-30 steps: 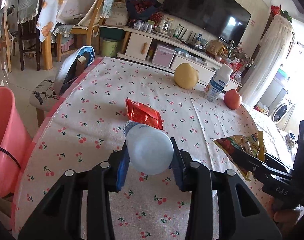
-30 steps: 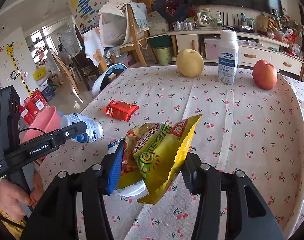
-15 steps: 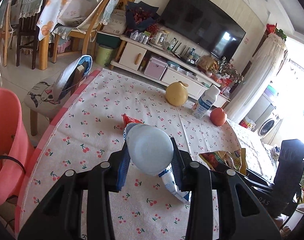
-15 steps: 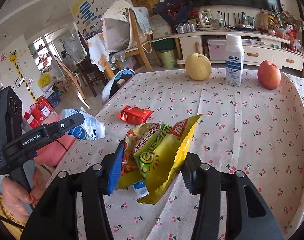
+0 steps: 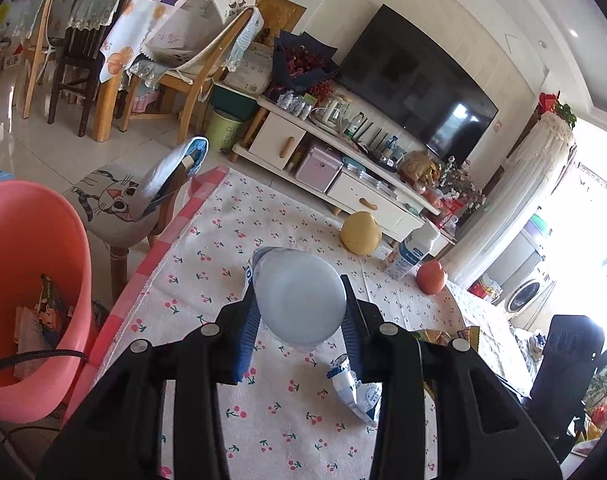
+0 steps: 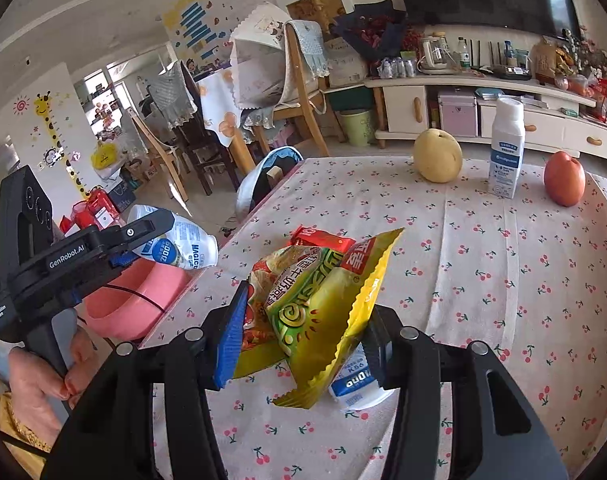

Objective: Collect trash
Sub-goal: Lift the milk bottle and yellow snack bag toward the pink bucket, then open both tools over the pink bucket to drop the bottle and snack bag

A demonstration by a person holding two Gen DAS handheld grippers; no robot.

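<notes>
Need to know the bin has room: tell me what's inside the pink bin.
In the left wrist view the pink bin already holds a few crumpled wrappers low against its wall. Its near rim hides the rest of the bottom.

The left claw (image 5: 301, 322) was clamped tight around its load, angled downward, a hand (image 6: 39, 376) gripping its handle. The right claw (image 6: 303, 336) also pinched its load.

A round yellow pear (image 6: 438, 155), a tall white plastic bottle (image 6: 505, 148) and a red apple (image 6: 564, 178) are standing in a row along the cherry-print tablecloth's (image 6: 483, 264) far edge; a pink plastic bucket (image 5: 27, 280) is sitting off its left side.
</notes>
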